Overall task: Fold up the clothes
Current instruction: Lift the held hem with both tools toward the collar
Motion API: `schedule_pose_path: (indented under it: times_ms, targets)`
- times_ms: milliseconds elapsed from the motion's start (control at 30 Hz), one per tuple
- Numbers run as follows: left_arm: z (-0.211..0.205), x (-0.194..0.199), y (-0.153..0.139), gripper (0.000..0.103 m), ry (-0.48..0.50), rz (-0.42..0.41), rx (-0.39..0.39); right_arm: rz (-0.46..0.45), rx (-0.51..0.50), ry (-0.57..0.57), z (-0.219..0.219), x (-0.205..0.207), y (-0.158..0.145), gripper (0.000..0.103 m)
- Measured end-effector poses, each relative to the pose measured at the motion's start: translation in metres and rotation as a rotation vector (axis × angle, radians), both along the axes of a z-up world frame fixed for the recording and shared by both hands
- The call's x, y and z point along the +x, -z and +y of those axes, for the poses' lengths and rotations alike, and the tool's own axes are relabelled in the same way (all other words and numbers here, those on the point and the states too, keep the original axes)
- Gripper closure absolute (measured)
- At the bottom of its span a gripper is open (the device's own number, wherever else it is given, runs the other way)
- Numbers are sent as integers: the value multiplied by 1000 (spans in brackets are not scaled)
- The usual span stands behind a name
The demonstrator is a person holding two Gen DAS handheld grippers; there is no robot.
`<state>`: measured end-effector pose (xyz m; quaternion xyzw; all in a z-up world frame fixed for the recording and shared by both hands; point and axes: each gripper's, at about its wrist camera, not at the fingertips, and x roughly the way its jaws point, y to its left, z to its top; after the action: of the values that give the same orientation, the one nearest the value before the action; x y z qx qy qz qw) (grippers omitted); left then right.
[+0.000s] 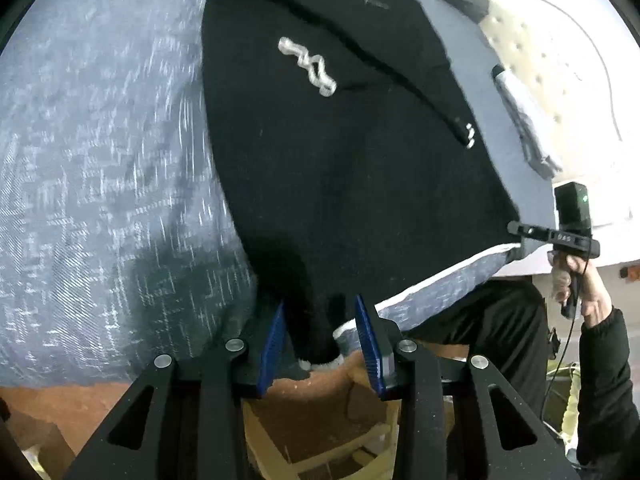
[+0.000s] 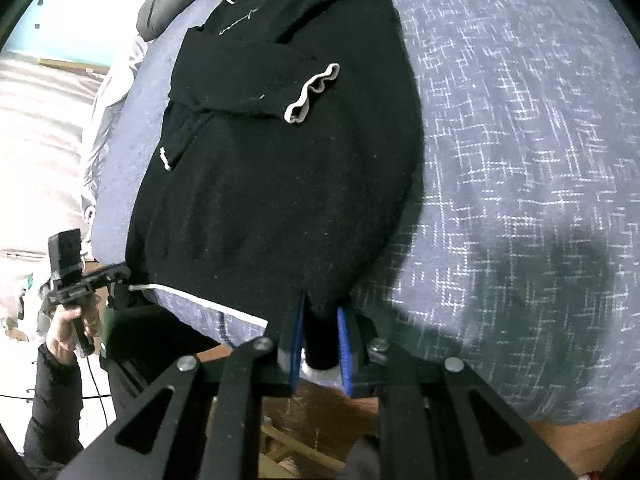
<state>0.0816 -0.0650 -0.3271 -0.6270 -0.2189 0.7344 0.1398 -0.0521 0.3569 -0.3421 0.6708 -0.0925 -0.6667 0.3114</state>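
Note:
A black sweater with white trim lies flat on the blue-grey bedspread, both sleeves folded across its front. One white cuff rests on the chest. In the left wrist view my left gripper is open around the hem at the bed's edge, with a gap beside its right finger. My right gripper is shut on the sweater at the hem's other end, black cloth filling the space between its blue pads. Each gripper also shows in the other's view: the right gripper and the left gripper, each in a hand.
The bedspread stretches wide beside the sweater. A dark garment lies at the far end of the bed. A white quilted surface lies beyond the bed. Below the bed's edge are a wooden frame and the person's dark sleeve.

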Motion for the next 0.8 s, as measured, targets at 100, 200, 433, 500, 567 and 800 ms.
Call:
schedule_pose_path:
  times_ms: [100,200,433,500,567,800]
  targets:
    - [-3,4,0,66,8,13,-6,0,7,3,-1,1,1,88]
    - [-7,5,-3,83,10,29,-4,-9,12,0,-1,1,5,88]
    - [-18,0,-23,94,0,93,28,44,-23,-24,-3,-1,-10,96]
    - [-21,-2,-30,94,-4,112,38,57,-34,-29,-5,-4,-16,96]
    - [-25,-6,-38,94,-11,135,51,68,-54,-26,-5,-8,-23,96]
    - [-42,-45,-77,94,-62,220,84,119,-130,7,-4,-38,-53,96]
